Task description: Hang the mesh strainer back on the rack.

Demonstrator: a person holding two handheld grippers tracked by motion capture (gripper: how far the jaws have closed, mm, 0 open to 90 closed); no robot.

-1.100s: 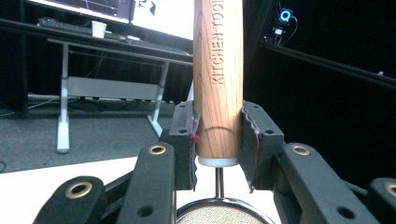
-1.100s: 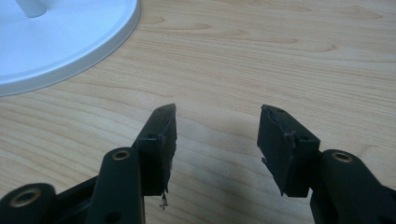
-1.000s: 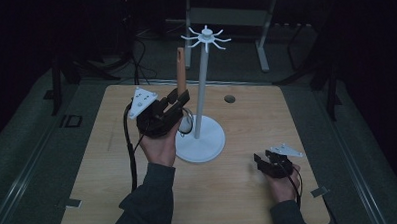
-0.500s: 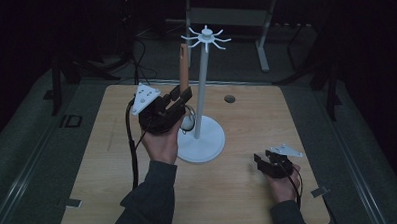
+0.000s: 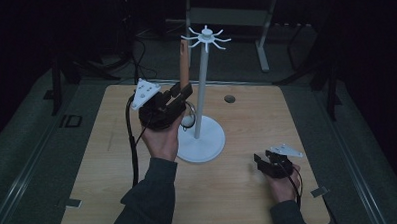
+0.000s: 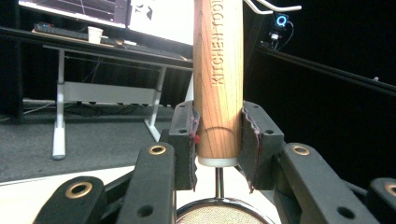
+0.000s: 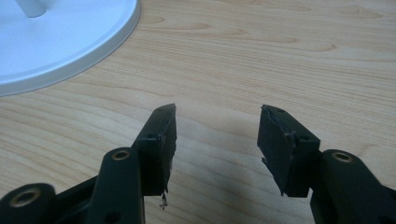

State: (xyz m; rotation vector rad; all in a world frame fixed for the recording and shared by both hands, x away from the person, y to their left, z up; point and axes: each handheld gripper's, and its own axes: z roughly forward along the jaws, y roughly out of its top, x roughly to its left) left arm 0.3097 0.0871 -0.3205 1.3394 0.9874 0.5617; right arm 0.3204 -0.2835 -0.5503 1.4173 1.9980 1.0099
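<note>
A kitchen tool with a wooden handle [image 5: 184, 67] [image 6: 218, 70] stands upright, its round metal mesh head [image 6: 224, 214] hanging below the jaws. My left gripper [image 5: 182, 94] [image 6: 218, 135] is shut on the handle's lower end, both pads pressed on the wood. It is held just left of the white stand's pole [image 5: 202, 92], whose hooks [image 5: 206, 35] [image 6: 273, 5] spread out at the top. The stand's round base [image 5: 202, 142] [image 7: 56, 42] rests mid-table. My right gripper [image 5: 264, 163] [image 7: 217, 135] hovers low over the table's front right, open, nothing between its pads.
The wooden table [image 5: 250, 205] has a small dark hole [image 5: 229, 98] behind the stand. A black cable [image 5: 133, 149] trails from the left gripper along the forearm. Desks on metal legs [image 6: 58, 112] and screens stand in the dark beyond the table.
The left gripper with the tool has edged slightly toward the stand's pole. The right gripper has kept still.
</note>
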